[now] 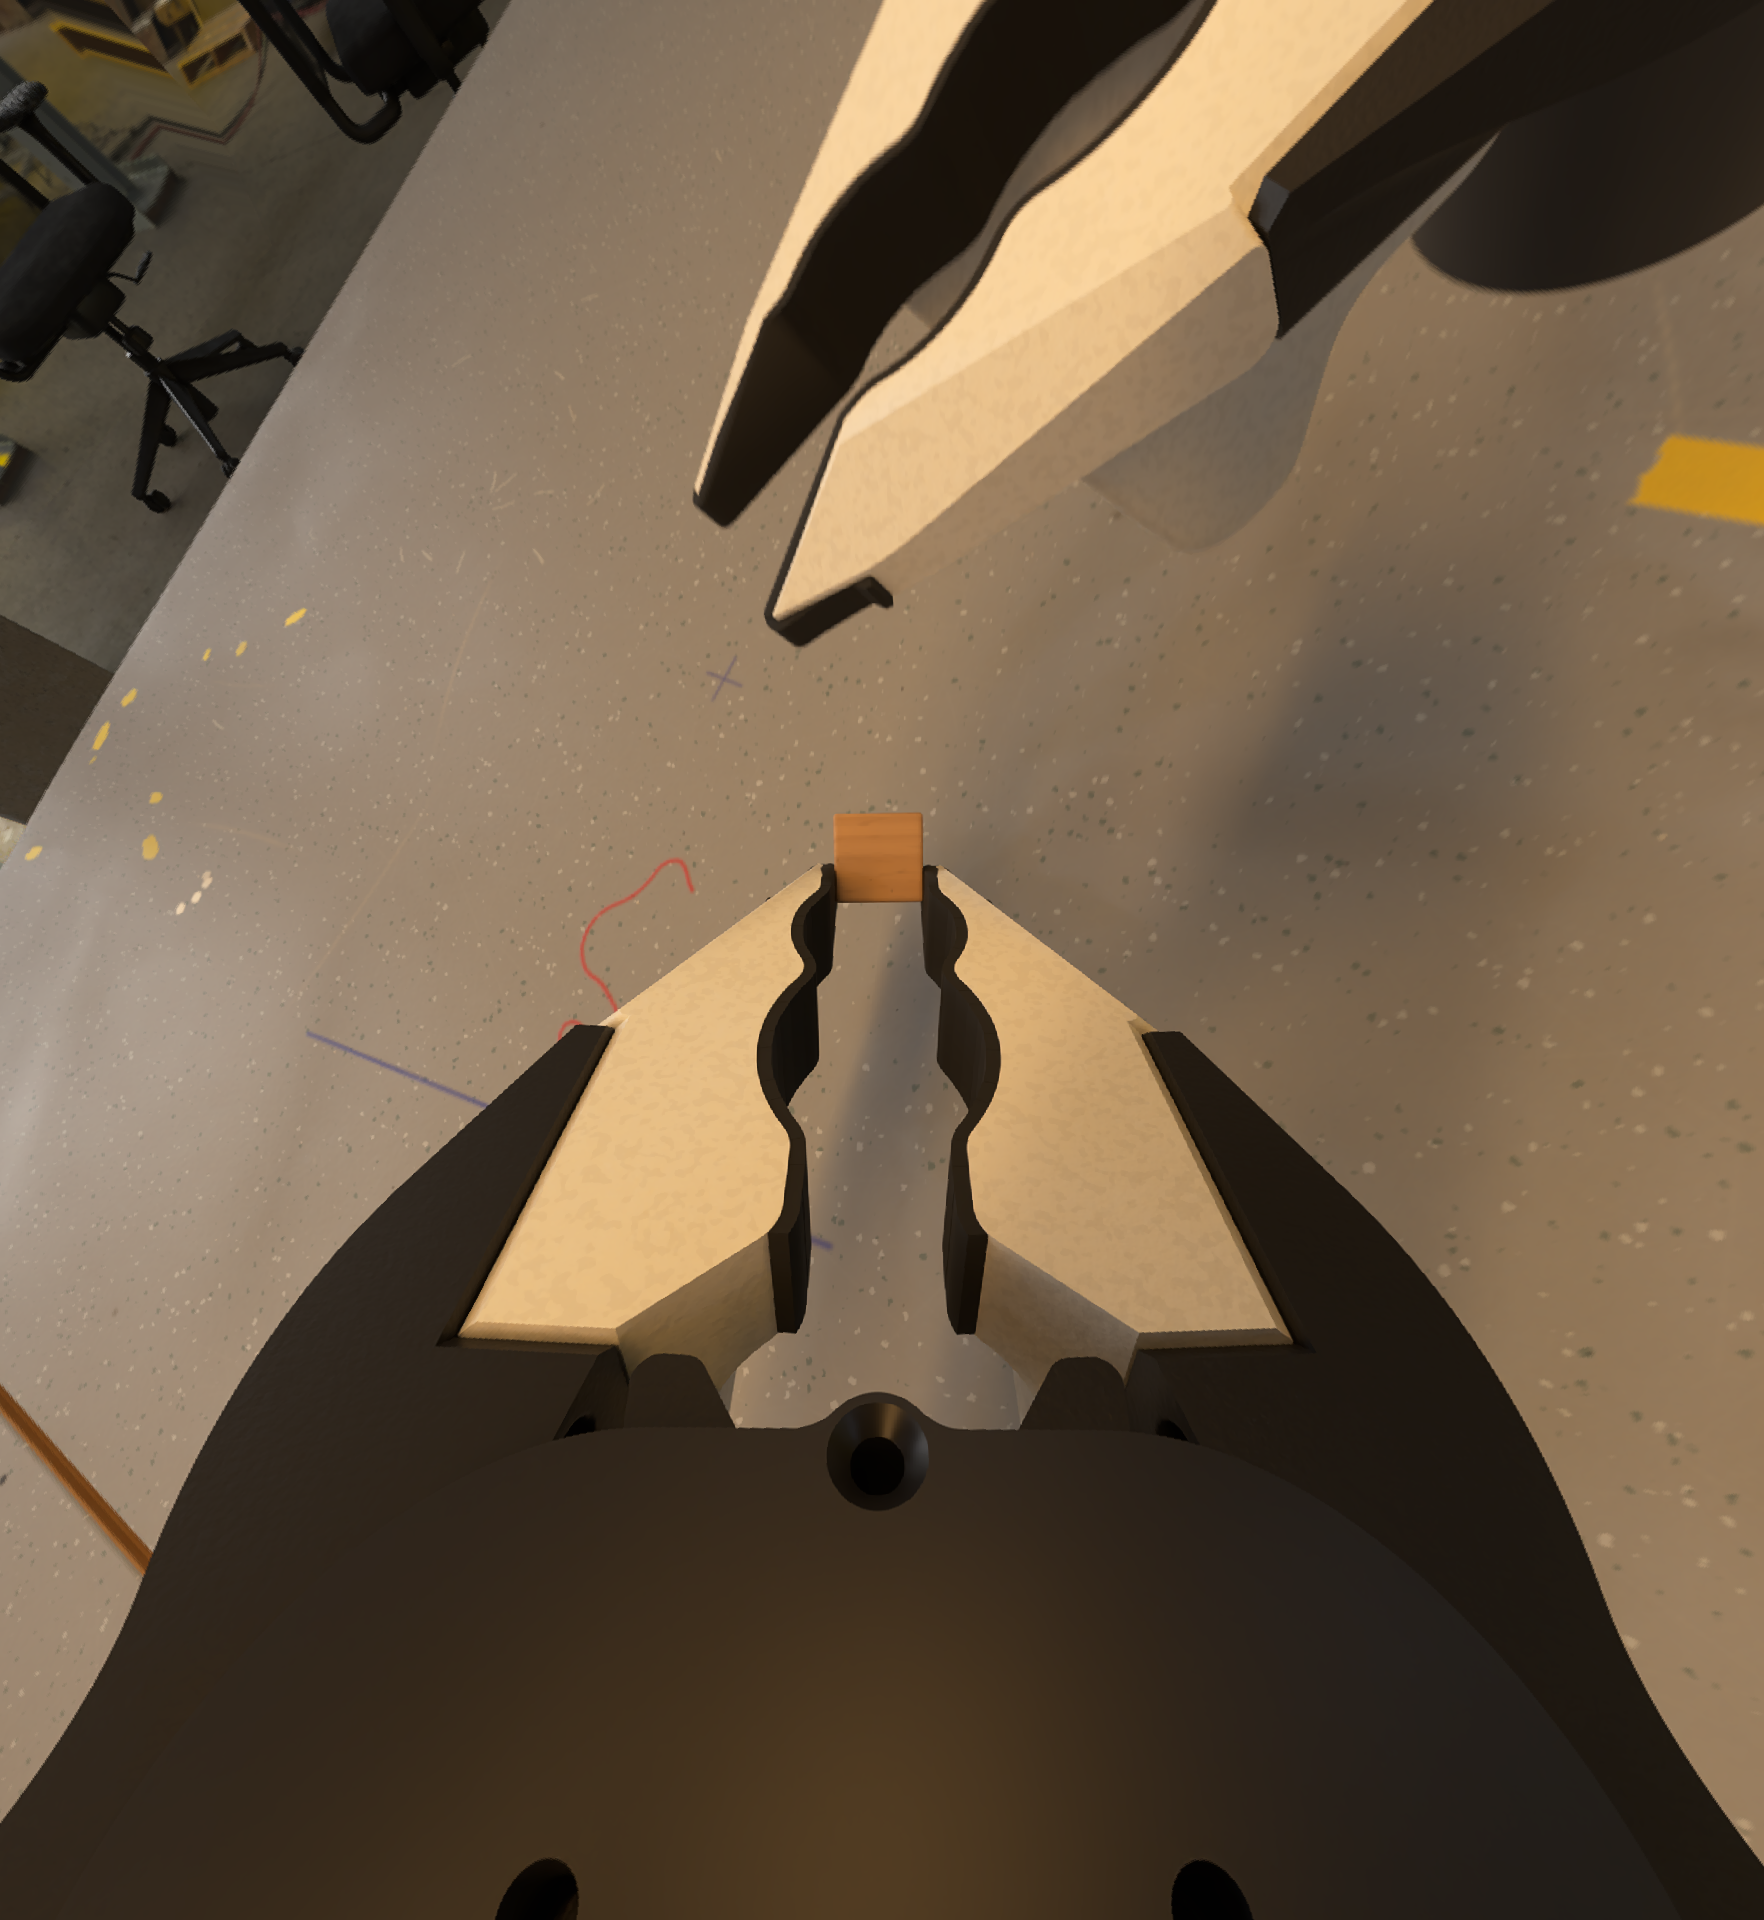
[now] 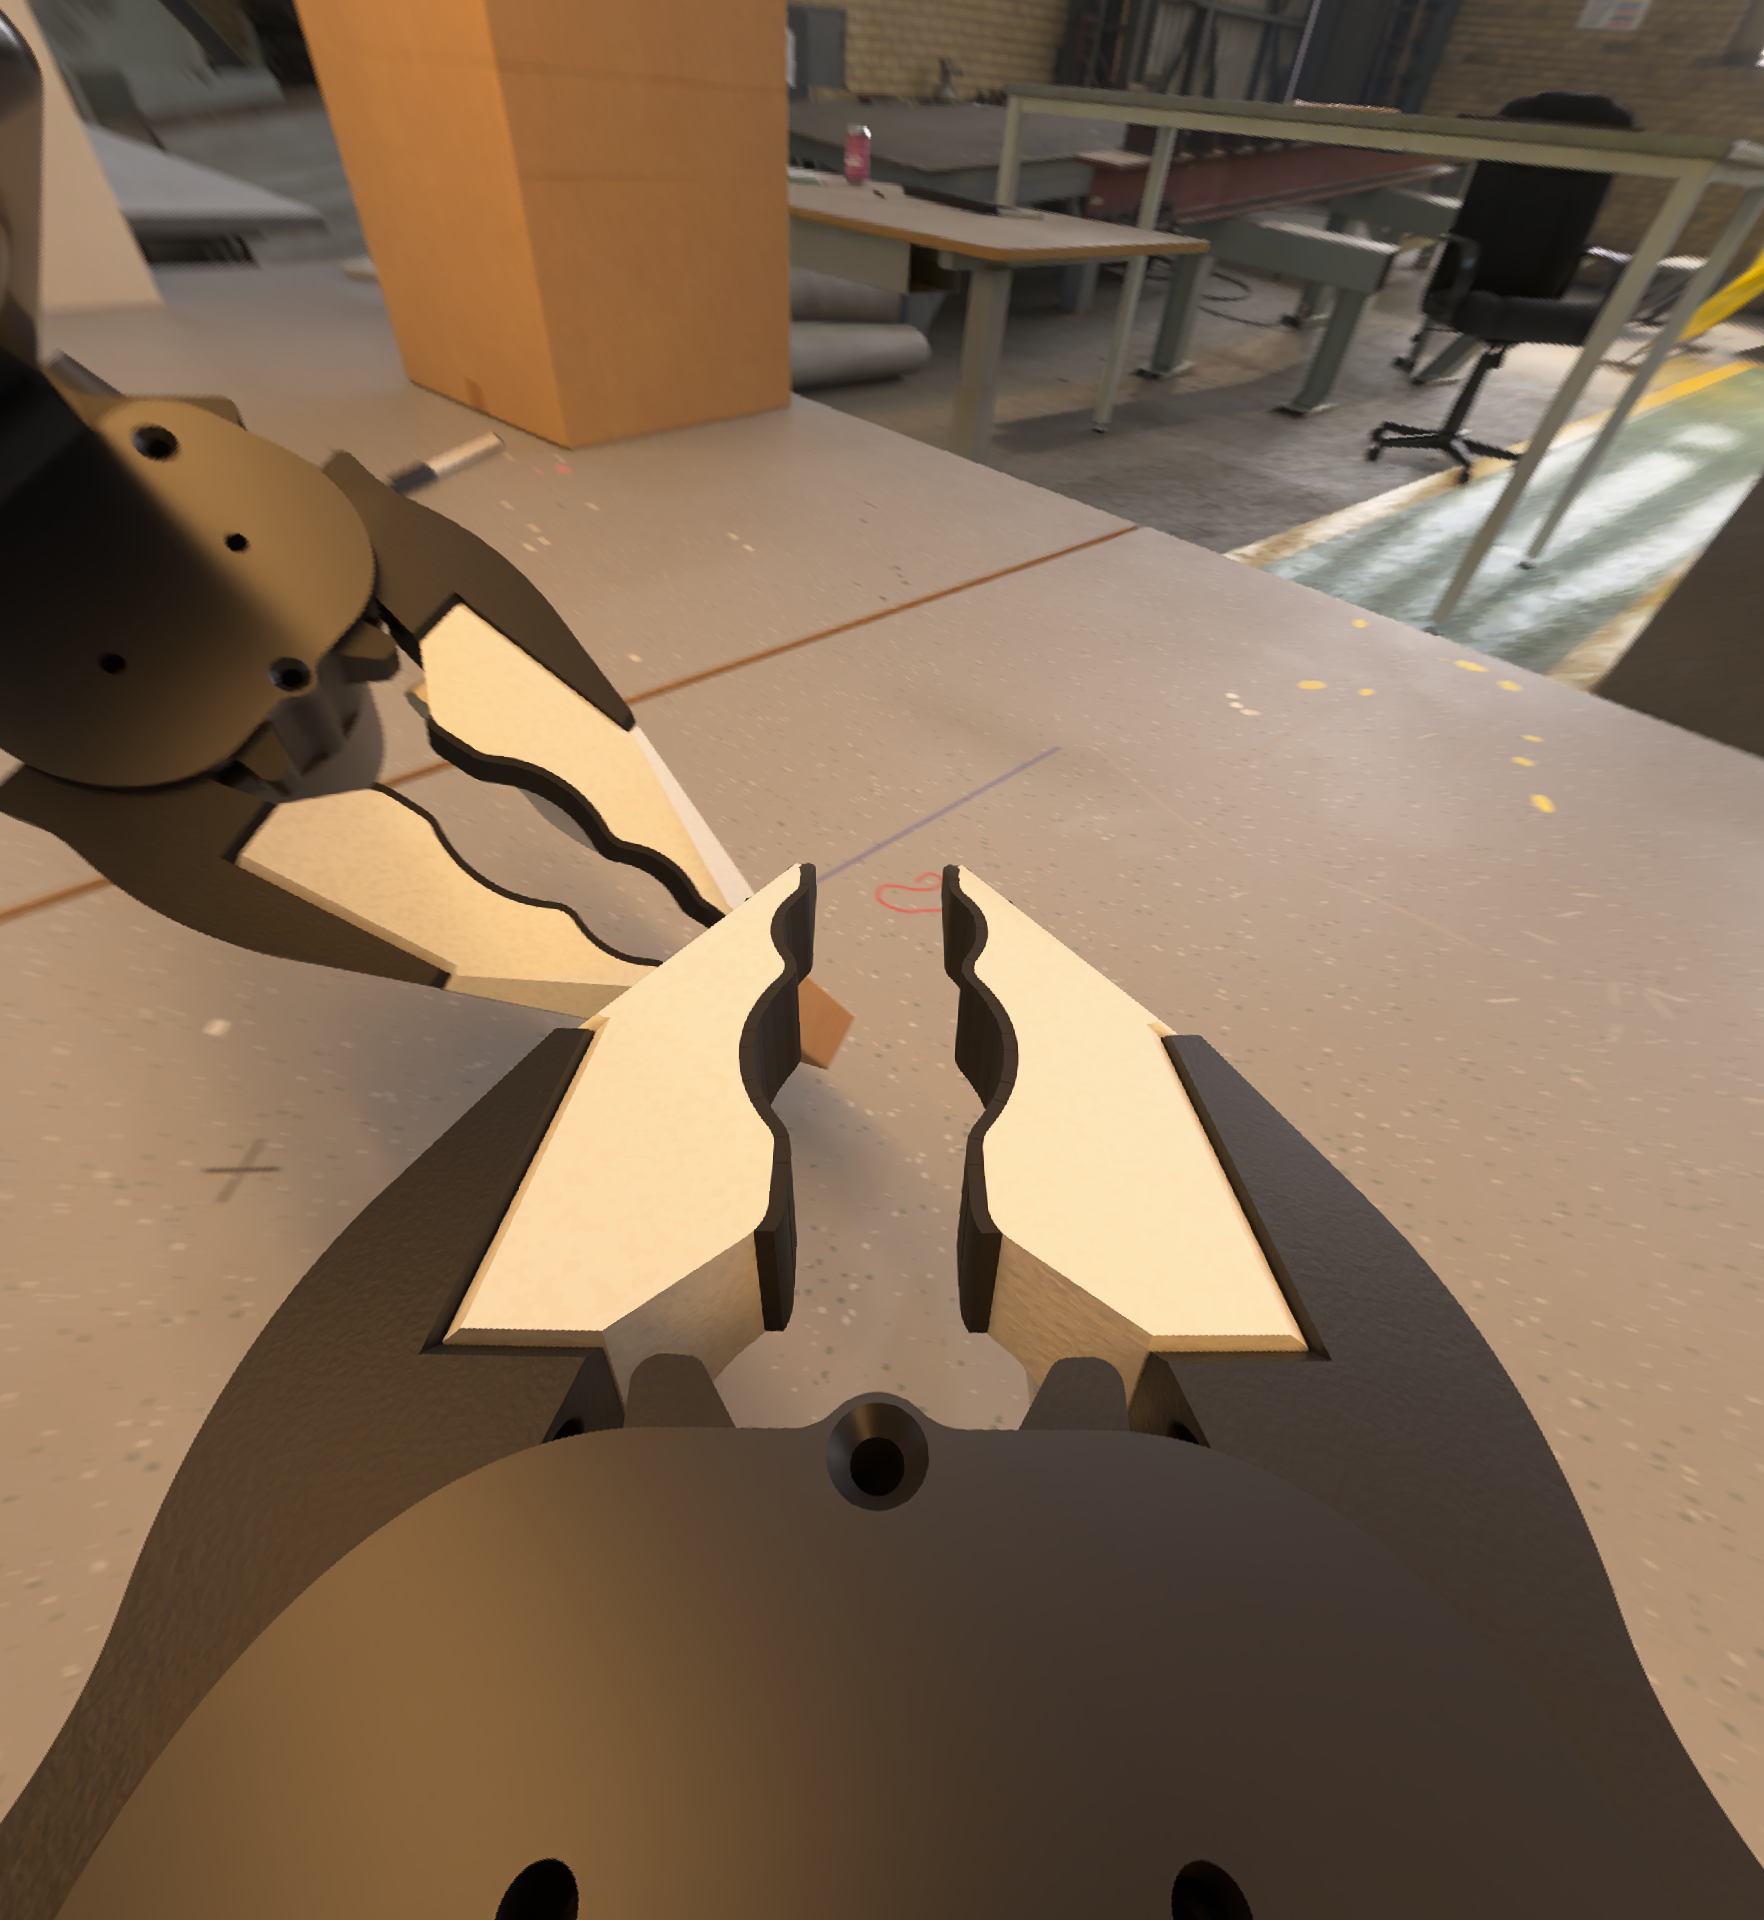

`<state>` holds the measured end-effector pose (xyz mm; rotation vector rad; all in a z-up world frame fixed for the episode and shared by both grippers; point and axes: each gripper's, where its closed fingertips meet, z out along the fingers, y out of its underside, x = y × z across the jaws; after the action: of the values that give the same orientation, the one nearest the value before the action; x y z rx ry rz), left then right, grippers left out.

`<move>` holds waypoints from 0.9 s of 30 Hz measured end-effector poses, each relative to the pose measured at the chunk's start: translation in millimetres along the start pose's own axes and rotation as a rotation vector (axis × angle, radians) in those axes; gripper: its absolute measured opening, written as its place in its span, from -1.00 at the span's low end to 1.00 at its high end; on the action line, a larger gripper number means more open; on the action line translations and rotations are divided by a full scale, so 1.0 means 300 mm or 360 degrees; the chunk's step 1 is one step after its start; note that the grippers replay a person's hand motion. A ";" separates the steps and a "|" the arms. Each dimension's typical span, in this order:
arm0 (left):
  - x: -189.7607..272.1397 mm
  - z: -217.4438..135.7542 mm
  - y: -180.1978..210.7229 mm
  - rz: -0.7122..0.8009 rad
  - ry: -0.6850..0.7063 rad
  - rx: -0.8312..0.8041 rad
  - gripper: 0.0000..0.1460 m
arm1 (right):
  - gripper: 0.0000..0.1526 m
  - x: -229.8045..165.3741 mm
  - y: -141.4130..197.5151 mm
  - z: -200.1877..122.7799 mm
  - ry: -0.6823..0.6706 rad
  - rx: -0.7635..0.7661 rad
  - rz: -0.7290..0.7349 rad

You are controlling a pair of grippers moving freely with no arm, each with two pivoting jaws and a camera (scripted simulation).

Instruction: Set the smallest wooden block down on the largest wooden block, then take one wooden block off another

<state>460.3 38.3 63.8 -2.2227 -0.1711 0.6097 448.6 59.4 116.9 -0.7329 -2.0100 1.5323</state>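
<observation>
My left gripper (image 1: 878, 883) is shut on the small wooden block (image 1: 878, 857), which sits between its fingertips close over the grey table (image 1: 1377, 935). In the right wrist view the left gripper (image 2: 701, 940) comes in from the left, and the small block (image 2: 828, 1023) shows partly behind my right gripper's left finger. My right gripper (image 2: 878, 883) is open and empty, just beside the block. It also shows in the left wrist view (image 1: 769, 561), above and beyond the block. A tall large wooden block (image 2: 566, 229) stands at the far left of the table, its top cut off by the frame.
A marker pen (image 2: 447, 457) lies by the large block's foot. A red scribble (image 2: 909, 894) and a yellow tape patch (image 1: 1740, 488) mark the table. The table edge (image 2: 1273, 561) runs along the far right; beyond it stand an office chair (image 2: 1501, 270) and benches.
</observation>
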 end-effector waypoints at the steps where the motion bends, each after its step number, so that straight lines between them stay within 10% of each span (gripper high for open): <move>1: -0.001 0.006 0.014 0.0008 0.0001 -0.0008 -0.78 | -0.69 0.006 0.007 0.004 0.0040 -0.0020 -0.0045; 27: -0.060 0.016 0.048 -0.0333 0.0021 0.0071 -0.78 | -0.58 0.034 0.120 0.059 0.0007 -0.0180 -0.0207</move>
<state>441.3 26.3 57.0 -2.1312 -0.3750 0.4797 433.2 61.9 78.4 -0.6350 -2.1115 1.3514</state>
